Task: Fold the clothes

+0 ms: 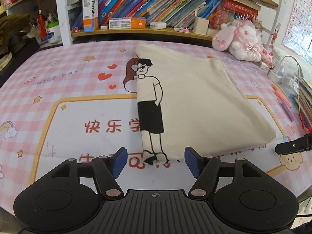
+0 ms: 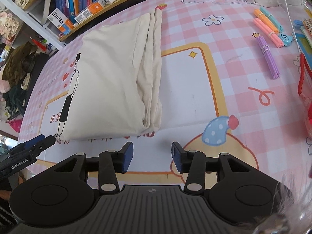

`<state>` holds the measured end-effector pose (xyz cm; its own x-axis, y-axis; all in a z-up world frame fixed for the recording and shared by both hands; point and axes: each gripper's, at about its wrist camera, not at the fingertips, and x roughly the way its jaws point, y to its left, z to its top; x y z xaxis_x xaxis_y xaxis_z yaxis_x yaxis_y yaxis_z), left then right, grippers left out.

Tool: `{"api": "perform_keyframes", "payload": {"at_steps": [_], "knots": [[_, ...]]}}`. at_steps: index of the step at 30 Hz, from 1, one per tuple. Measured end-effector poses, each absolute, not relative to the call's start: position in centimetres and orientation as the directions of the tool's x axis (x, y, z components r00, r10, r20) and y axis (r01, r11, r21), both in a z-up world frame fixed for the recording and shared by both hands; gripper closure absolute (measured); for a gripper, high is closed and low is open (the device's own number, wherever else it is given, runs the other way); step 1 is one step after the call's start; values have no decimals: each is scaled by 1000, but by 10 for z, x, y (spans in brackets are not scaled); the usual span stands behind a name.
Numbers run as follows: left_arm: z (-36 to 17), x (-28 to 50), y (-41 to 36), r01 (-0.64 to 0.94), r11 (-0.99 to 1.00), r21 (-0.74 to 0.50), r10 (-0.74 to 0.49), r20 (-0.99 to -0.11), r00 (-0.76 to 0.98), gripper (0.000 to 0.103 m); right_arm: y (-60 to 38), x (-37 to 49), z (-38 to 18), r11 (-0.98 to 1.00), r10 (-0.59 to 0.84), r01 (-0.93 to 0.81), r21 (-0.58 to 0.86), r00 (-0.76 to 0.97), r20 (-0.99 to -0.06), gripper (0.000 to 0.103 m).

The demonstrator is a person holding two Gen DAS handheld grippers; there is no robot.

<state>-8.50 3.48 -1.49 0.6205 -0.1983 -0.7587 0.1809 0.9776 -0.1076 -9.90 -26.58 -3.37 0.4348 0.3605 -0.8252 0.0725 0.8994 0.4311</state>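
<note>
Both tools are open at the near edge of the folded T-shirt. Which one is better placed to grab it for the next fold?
Left, probably. The left tool straddles the cream T-shirt's near corner; the right tool sits short of it, over bare mat.

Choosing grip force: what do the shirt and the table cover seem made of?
Shirt: soft matte cream knit, probably cotton; its stacked edges slump into rounded folds, with a flat black printed figure. Table cover: looks like smooth printed vinyl or coated cloth; it lies flat with a faint sheen, though that is uncertain.
</note>
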Motion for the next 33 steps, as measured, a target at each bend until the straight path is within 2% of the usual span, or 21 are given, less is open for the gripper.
{"api": "perform_keyframes", "payload": {"at_steps": [3, 8, 12, 14, 16, 23, 28, 29, 31, 33], "knots": [[-16, -91, 33, 184, 977, -111, -203, -761, 617, 36, -265, -101, -34, 902, 360, 68, 427, 430, -828, 59], [-16, -98, 30, 189, 977, -97, -196, -757, 623, 25, -264, -99, -36, 902, 359, 74, 426, 422, -833, 57], [-16, -103, 26, 198, 978, -63, -176, -757, 630, 24, -265, -93, -38, 901, 352, 91, 425, 422, -836, 56], [-16, -106, 24, 214, 976, -30, -164, -748, 644, 22, -265, -88, -39, 896, 354, 102, 432, 423, -834, 56], [-15, -112, 19, 236, 972, 24, -145, -727, 671, 14, -264, -84, -40, 891, 358, 112, 440, 425, -831, 56], [-16, -133, 3, 301, 931, 205, -103, -643, 759, 9, -254, -67, -42, 873, 375, 134, 469, 428, -822, 56], [-18, -140, -4, 343, 914, 216, -147, -612, 777, 3, -250, -58, -43, 855, 381, 174, 488, 429, -819, 54], [-18, -140, -5, 352, 912, 209, -158, -613, 774, 2, -249, -58, -43, 859, 372, 178, 481, 430, -823, 58], [-19, -140, -5, 367, 910, 194, -180, -613, 769, 2, -248, -58, -43, 869, 350, 184, 460, 429, -833, 78], [-19, -138, -5, 368, 912, 180, -190, -610, 770, 1, -254, -58, -46, 855, 362, 201, 478, 427, -828, 87]]}}
